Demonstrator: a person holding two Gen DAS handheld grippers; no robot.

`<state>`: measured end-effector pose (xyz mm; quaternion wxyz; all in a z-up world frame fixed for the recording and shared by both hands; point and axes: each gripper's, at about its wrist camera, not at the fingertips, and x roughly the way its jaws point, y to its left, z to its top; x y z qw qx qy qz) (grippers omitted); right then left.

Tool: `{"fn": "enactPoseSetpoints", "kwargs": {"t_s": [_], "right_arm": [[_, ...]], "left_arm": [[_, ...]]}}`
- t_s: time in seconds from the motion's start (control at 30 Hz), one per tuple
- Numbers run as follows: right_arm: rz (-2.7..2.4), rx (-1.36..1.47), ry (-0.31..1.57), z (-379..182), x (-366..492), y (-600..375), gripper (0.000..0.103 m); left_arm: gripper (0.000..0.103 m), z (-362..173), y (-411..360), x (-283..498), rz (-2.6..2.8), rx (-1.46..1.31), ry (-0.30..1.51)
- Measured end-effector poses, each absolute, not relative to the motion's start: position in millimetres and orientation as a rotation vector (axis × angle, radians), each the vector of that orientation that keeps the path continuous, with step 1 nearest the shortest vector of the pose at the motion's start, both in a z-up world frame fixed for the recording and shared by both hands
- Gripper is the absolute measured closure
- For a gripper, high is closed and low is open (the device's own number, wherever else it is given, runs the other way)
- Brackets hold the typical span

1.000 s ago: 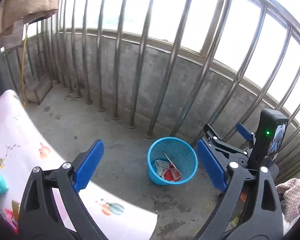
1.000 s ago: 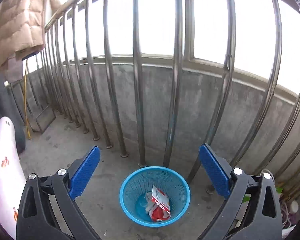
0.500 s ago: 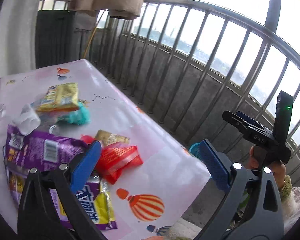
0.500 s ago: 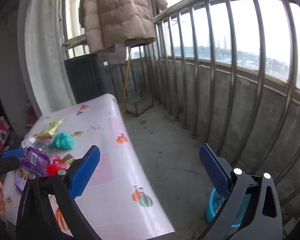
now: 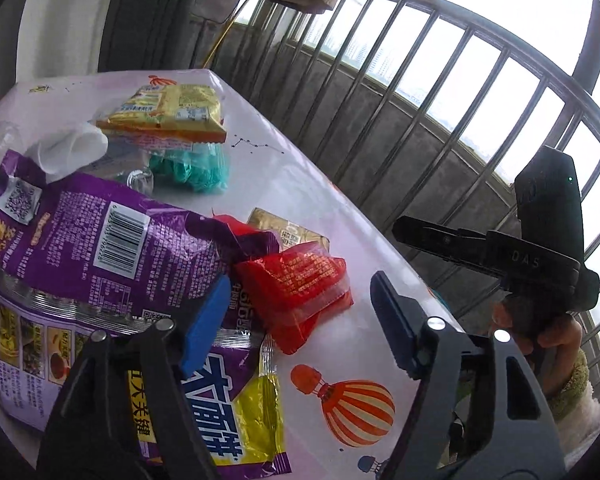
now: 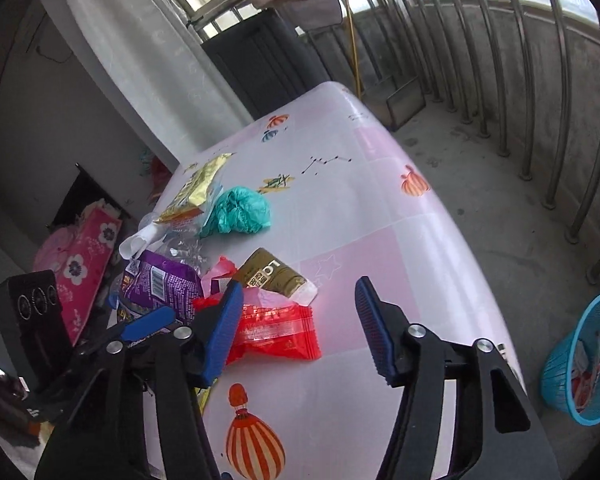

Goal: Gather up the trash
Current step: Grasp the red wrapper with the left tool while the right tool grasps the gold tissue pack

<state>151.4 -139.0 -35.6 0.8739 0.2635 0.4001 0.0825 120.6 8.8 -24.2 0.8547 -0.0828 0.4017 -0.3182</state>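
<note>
Wrappers lie heaped on a table (image 6: pixel 400 240) covered with a smooth, glossy pink-and-white cloth printed with hot-air balloons. Both tongs hang above the near end of it with their ribbed blue pads spread wide and nothing between them.

Just ahead of the left gripper (image 5: pixel 296 324), between its fingers, sits a crinkled red plastic packet (image 5: pixel 296 292), puffy and roughly square, with a clear sealed edge. Behind the left pad spreads a large shiny purple snack bag (image 5: pixel 100 240), creased, with a barcode. Beyond the red packet a flat gold sachet (image 5: pixel 288 232) peeks out. Farther off are a crumpled teal plastic bag (image 5: pixel 192 168), a yellow foil packet (image 5: pixel 168 112) and a white paper twist (image 5: pixel 68 148).

From the right gripper (image 6: pixel 300 328), the same red plastic packet (image 6: pixel 276 332) lies beside its left pad, touching the purple snack bag (image 6: pixel 164 284); the gold sachet (image 6: pixel 276 276) is just past it, the teal plastic bag (image 6: pixel 236 212) farther ahead. The cloth in front of its right pad is bare up to the table's rounded edge.

Off that edge, low to the right of the right tongs, a blue plastic mesh basket (image 6: pixel 592 344) stands on the rough concrete floor with scraps inside. Steel railing bars (image 6: pixel 564 92) curve behind it, with open floor between them and the table.
</note>
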Motion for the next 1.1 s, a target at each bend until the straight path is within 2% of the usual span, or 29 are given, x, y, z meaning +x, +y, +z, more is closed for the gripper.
{"fn": "enactPoseSetpoints", "kwargs": {"t_s": [0.13, 0.3, 0.57, 0.7, 0.9, 1.03, 1.1], "right_arm": [[0.207, 0.577, 0.888, -51.2, 166.2, -133.4, 0.065], [0.26, 0.586, 0.943, -62.5, 173.2, -124.5, 0.081], [0.317, 0.608, 0.959, -60.9, 167.6, -120.7, 0.087], [0.319, 0.591, 0.944, -50.1, 162.5, -120.8, 0.087], [0.28, 0.554, 0.897, -33.7, 165.4, -130.8, 0.085], [0.277, 0.483, 0.901, -30.4, 177.4, -122.2, 0.066], [0.286, 0.434, 0.919, -31.3, 186.2, -114.3, 0.062]], "left_arm": [[0.045, -41.3, 7.3, 138.0, -0.67, -0.222, 0.902], [0.063, -49.6, 2.8, 147.9, -0.683, -0.234, 0.941], [0.083, -49.0, 10.8, 144.9, -0.713, -0.277, 0.928], [0.088, -40.1, 17.5, 137.0, -0.733, -0.278, 0.907], [0.089, -30.4, 34.9, 128.4, -0.753, -0.305, 0.888], [0.089, -36.1, 51.6, 127.1, -0.719, -0.348, 0.905], [0.089, -39.8, 59.4, 127.1, -0.692, -0.359, 0.915]]}}
